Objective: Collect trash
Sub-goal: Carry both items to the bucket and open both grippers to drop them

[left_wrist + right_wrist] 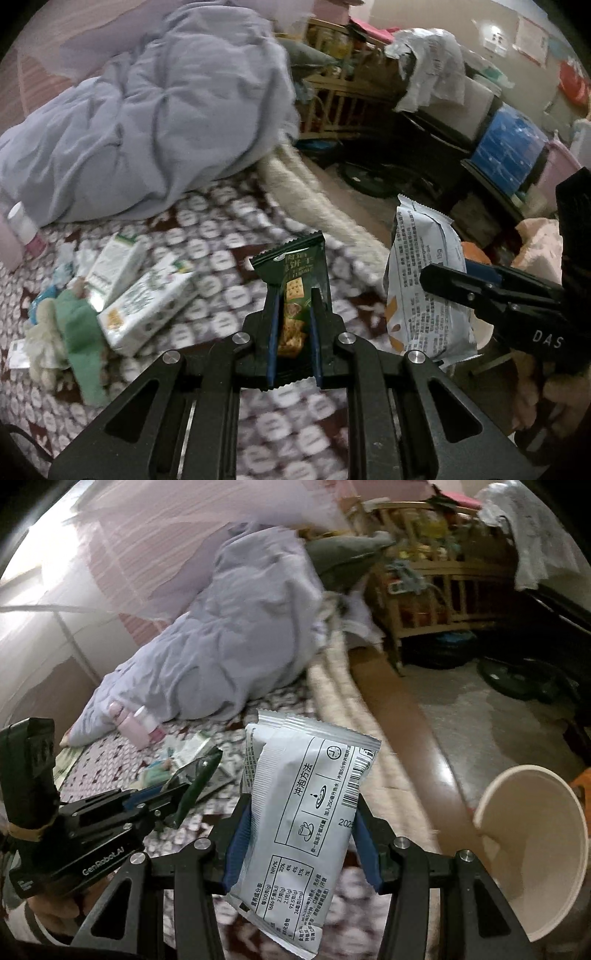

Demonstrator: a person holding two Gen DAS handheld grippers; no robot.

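The left gripper (293, 306) is clamped on a green cracker wrapper (293, 284), centre frame. The right gripper (301, 819) pinches a white sachet (306, 823); the white bin (532, 856) sits lower right. Either slick packet could slip sideways and miss it.

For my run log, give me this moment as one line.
left gripper: shut on green cracker packet | right gripper: shut on white sachet | white bin: beside bed

Reading "DAS" in white on the black body of the right gripper (443, 280). Reading "GenRobot.AI" on the side of the left gripper (195, 786). Showing "冲泡方法", a barcode and "250" on the white packet (306, 827), plus "15g" on its other face.
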